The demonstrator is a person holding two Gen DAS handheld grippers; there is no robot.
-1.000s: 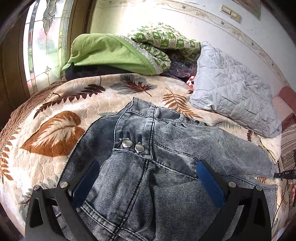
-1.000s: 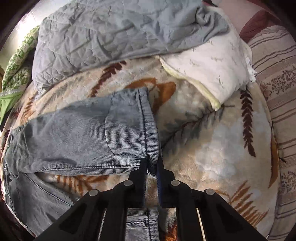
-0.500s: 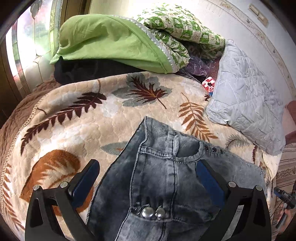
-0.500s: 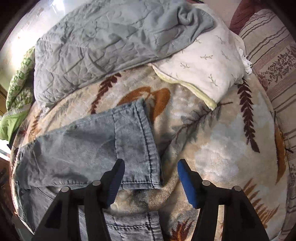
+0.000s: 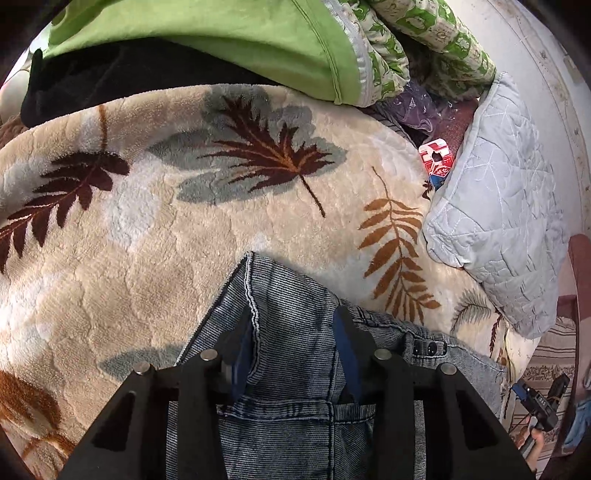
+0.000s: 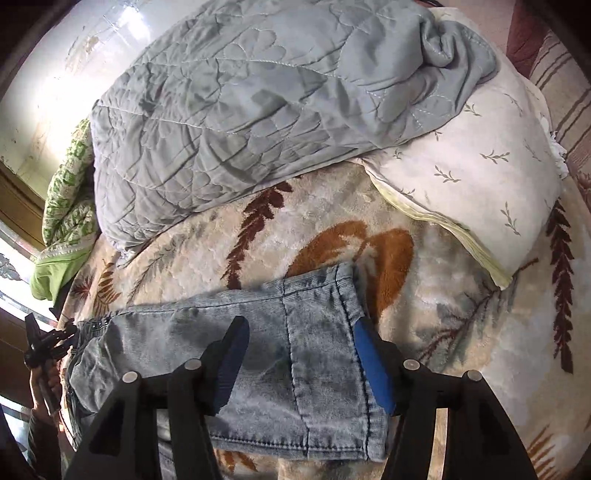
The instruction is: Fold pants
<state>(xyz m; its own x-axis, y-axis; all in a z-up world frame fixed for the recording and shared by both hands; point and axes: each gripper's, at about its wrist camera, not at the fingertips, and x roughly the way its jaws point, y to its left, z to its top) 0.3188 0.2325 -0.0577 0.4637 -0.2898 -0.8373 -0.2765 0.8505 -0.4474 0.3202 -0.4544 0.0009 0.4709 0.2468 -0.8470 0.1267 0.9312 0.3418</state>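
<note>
Left gripper [image 5: 291,345] jaws, narrowed, straddle the jeans [image 5: 295,369] waistband corner; seat deeply before clamping. Right gripper [image 6: 301,360] jaws spread wide over the leg hem [image 6: 354,332]; align seams first.

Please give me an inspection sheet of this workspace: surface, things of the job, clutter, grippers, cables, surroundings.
Surface: bed with a leaf-pattern blanket.
Job's things: grey jeans lying on the blanket; waistband end under the left gripper, leg hem under the right one.
Clutter: grey quilt, white pillow, green bedding, red packet.
Grippers: left gripper partly closed around a fold of waistband, grip not certain; right gripper open over the hem.
Cables: nothing seen.
Surroundings: wall behind the bed, window at the side.
</note>
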